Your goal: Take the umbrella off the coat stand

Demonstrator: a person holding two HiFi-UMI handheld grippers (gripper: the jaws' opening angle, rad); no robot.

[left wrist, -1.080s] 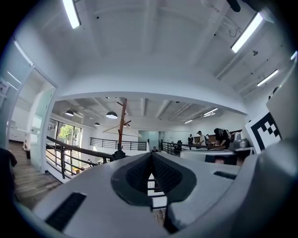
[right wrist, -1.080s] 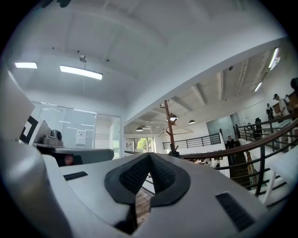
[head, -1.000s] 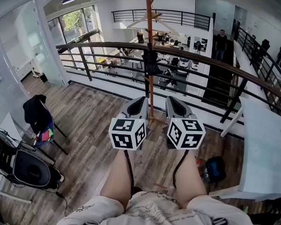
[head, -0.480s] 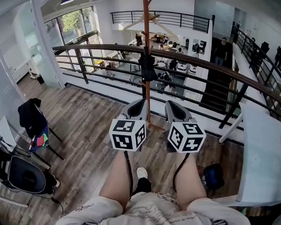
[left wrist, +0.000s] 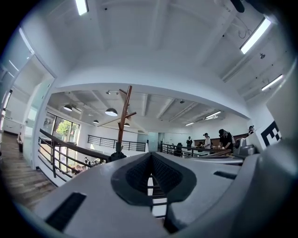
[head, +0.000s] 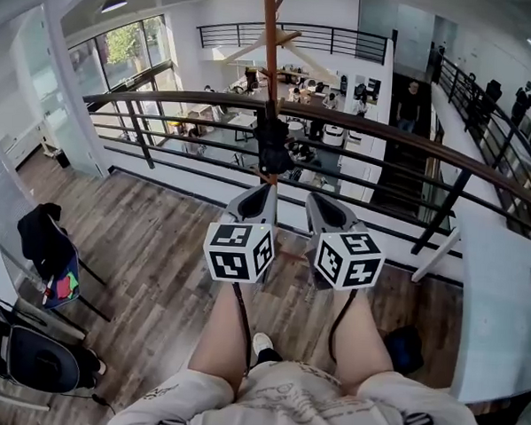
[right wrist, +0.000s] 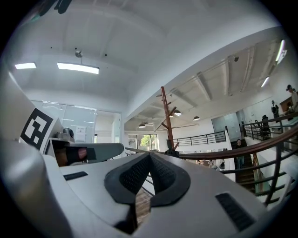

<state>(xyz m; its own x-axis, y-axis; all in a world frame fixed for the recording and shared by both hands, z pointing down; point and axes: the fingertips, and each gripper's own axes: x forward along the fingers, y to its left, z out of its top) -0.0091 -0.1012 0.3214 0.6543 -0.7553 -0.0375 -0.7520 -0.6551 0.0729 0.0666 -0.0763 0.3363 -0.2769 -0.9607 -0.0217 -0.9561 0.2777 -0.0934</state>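
1. The coat stand (head: 270,65) is a thin brown wooden pole with angled pegs. It stands right against the near side of the curved dark railing (head: 385,125), in front of the person.
2. The umbrella (head: 273,145) is a dark folded bundle hanging on the stand's pole, at about the height of the top rail. Nothing is touching it.
3. The left gripper (head: 268,190) is held up on the person's side of the stand, just below the umbrella and a little short of it. Its own view shows the jaws pressed together with nothing between them. The stand (left wrist: 123,116) and the umbrella (left wrist: 117,155) sit just left of the tips there.
4. The right gripper (head: 311,197) is right beside the left one, a bit to the right of the pole. Its jaws are also closed and empty. In its view the stand (right wrist: 166,116) rises just past the tips.
5. Well left of the stand there's a chair (head: 42,235) with dark clothing draped over it. Well to the stand's right is a white table (head: 501,299).
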